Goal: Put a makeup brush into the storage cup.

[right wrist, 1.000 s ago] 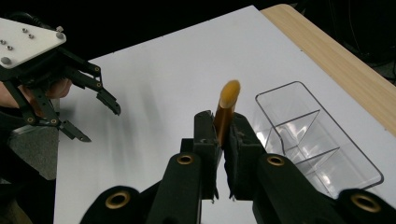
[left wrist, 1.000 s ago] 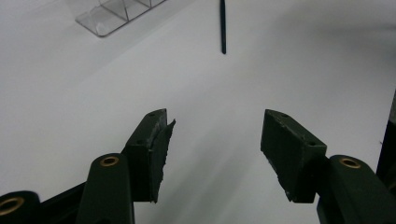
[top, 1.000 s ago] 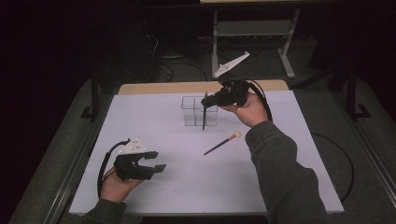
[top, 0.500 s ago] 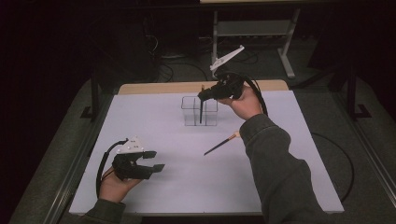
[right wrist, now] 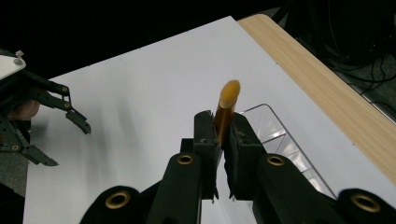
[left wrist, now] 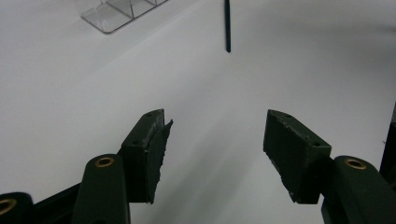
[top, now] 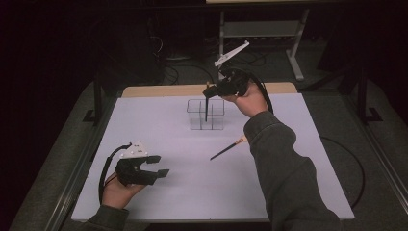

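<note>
The left gripper (top: 161,166) rests low over the near left part of the white table (top: 159,125), held in the person's left hand (top: 118,190), with its grey three-cornered plate on top and a black cable looping off its rear. Its jaws stand apart with nothing between them; the left gripper view looks between the two black pads (left wrist: 156,154) onto bare white surface, and beyond them lie the corner of the clear organizer and the dark end of a loose brush.

Further right, toward the far middle of the table, stands the organizer (top: 206,114), a small clear box split into compartments. A thin dark brush (top: 206,107) hangs upright above and into it, tip downward; which compartment it enters cannot be told.

Right of the organizer, on the open table, lies a second brush (top: 226,149), slanted, its dark handle toward the near left and its pale end toward the person's right sleeve (top: 284,168). It lies well apart from the organizer.

The right gripper (top: 210,90) is held above the organizer's far edge by the right hand (top: 248,98). Its jaws are clamped on the upright brush: in the right gripper view the two pads (right wrist: 205,135) press together on a tan stem (right wrist: 226,109) whose rounded end sticks out past them, with the organizer just beyond and the wooden table edge (right wrist: 317,79) off to the right.
</note>
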